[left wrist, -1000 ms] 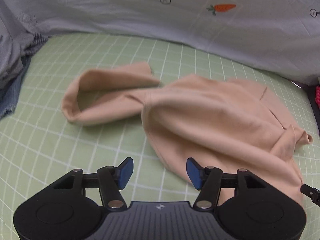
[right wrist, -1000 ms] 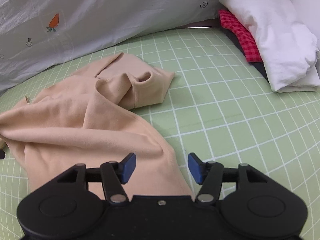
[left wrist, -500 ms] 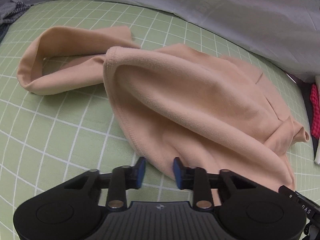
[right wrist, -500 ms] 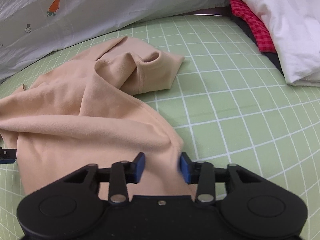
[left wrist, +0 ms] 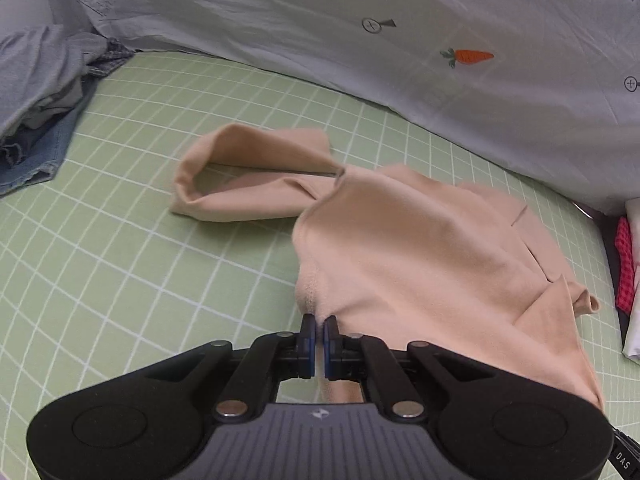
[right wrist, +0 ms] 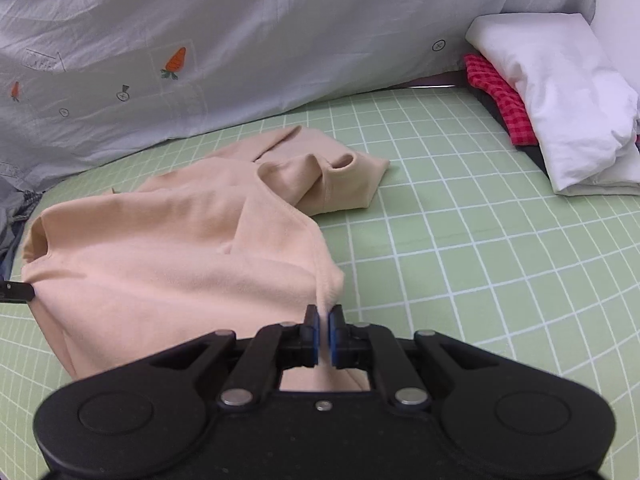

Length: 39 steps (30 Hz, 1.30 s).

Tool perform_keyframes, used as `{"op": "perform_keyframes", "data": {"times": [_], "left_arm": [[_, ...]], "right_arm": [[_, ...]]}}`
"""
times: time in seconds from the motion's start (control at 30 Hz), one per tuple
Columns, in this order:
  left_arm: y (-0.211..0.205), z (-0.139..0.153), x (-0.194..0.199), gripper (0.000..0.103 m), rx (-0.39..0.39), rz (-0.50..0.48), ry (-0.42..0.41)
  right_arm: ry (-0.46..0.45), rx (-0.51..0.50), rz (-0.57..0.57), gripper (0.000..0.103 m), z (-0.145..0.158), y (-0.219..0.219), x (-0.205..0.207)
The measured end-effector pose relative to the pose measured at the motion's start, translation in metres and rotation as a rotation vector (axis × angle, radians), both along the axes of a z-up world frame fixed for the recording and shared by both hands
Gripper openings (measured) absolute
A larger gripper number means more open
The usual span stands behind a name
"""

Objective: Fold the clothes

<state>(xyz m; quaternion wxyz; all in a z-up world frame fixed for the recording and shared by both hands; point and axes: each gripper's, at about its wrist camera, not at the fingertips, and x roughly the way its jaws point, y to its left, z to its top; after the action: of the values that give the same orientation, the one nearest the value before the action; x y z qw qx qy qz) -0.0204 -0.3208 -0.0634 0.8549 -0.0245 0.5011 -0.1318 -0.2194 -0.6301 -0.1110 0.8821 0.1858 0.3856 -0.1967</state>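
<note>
Centrally, the peach top (left wrist: 424, 248) lies crumpled on the green grid mat (left wrist: 120, 264), its hem lifted at the near edge. The left gripper (left wrist: 319, 330) has its jaws pressed together, pinching the hem's left corner; the right gripper (right wrist: 324, 320) pinches the right corner the same way. One sleeve (left wrist: 248, 184) trails to the far left, the other sleeve (right wrist: 344, 184) to the far right. Beyond hangs a grey carrot-print sheet (left wrist: 400, 32). Denim clothes (left wrist: 32, 148) sit far left; a white pillow (right wrist: 560, 92) on red checked cloth (right wrist: 504, 100) far right.
</note>
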Motion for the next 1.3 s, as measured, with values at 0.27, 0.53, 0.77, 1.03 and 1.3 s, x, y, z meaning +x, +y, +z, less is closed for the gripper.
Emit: {"op": "perform_keyframes", "data": {"times": [0.27,0.53,0.77,1.03,1.3], "left_arm": [[0.043,0.055,-0.051,0.004,-0.01,0.028,-0.063],[0.068,0.042,-0.094,0.0,0.173,0.086,-0.063],[0.073,0.023,-0.118,0.025,0.139,0.01,-0.002],[0.052,0.006,-0.108,0.056,0.008,-0.097,0.064],[0.03,0.012,-0.085,0.079,-0.092,-0.162,0.05]], "right_arm": [[-0.104,0.052,0.039,0.005,0.033,0.026,-0.048],[-0.021,0.108,0.085,0.005,0.014,0.043,-0.084],[0.079,0.129,0.017,0.01,-0.012,0.065,-0.094],[0.089,0.004,0.007,0.028,0.016,0.089,-0.083],[0.076,-0.181,0.038,0.063,0.072,0.113,-0.069]]}}
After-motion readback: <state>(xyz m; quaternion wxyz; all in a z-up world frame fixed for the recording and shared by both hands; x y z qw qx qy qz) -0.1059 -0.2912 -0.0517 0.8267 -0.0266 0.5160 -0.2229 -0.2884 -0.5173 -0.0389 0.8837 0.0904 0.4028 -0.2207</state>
